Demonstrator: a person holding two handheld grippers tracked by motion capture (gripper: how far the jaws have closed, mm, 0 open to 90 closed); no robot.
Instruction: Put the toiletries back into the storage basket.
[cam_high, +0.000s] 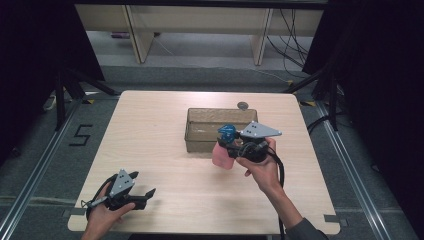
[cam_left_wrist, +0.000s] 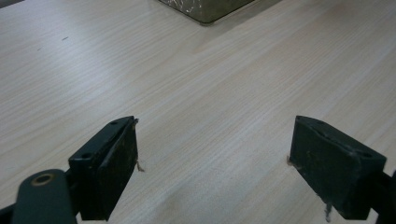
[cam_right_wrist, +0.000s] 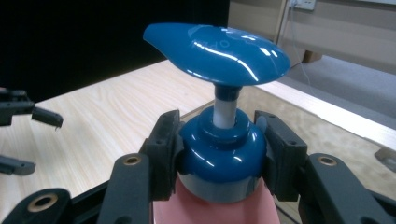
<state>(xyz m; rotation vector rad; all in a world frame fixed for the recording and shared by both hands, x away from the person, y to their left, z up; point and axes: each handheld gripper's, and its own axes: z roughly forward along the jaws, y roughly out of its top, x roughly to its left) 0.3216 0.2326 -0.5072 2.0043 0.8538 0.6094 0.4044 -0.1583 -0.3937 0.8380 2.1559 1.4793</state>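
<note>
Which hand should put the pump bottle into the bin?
Right. The right gripper is shut on the pink pump bottle at its blue collar, beside the clear bin. The left gripper is open and holds nothing, near the table's front left corner.

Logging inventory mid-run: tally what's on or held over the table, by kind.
Pump bottle, pink with a blue pump, in the right gripper: 1
Clear bin: 1
Small round disc: 1
Total: 3

- Pump bottle (cam_high: 223, 155): pink body, glossy blue collar and pump head, white stem.
- Table (cam_high: 150, 150): pale wood grain.
- Tray (cam_high: 195, 142): translucent olive-brown.
- Both tools' jaws: black.
</note>
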